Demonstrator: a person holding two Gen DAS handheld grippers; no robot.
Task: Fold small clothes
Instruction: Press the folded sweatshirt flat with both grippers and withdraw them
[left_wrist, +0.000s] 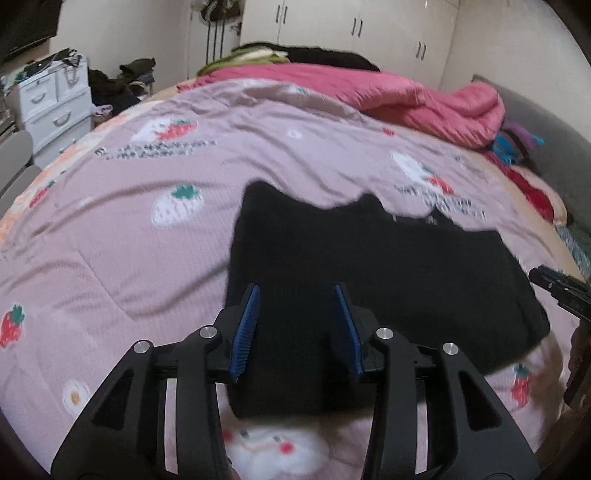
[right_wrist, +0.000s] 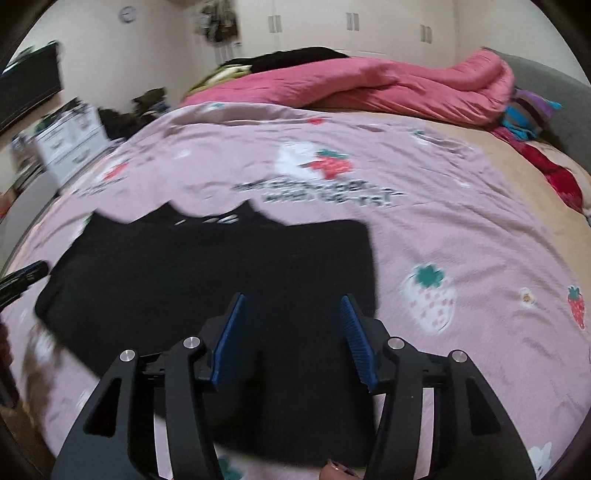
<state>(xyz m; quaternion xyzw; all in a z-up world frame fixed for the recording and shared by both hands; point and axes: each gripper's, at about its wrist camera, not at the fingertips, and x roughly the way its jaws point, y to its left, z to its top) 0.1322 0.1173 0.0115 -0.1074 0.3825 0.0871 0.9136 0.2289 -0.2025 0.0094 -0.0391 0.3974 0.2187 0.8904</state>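
Note:
A black garment (left_wrist: 369, 266) lies flat on the pink strawberry-print bedcover (left_wrist: 147, 240); it also shows in the right wrist view (right_wrist: 207, 273). My left gripper (left_wrist: 297, 291) is open, hovering over the garment's near left part, holding nothing. My right gripper (right_wrist: 291, 301) is open over the garment's near right part, holding nothing. The right gripper's tip shows at the right edge of the left wrist view (left_wrist: 554, 284); the left gripper's tip shows at the left edge of the right wrist view (right_wrist: 26, 277).
A rolled pink quilt (left_wrist: 424, 99) lies along the far side of the bed, with dark clothes (left_wrist: 317, 55) behind it. Colourful cloth (right_wrist: 532, 110) sits by the grey headboard (right_wrist: 561, 96). White drawers (left_wrist: 55, 107) stand left of the bed.

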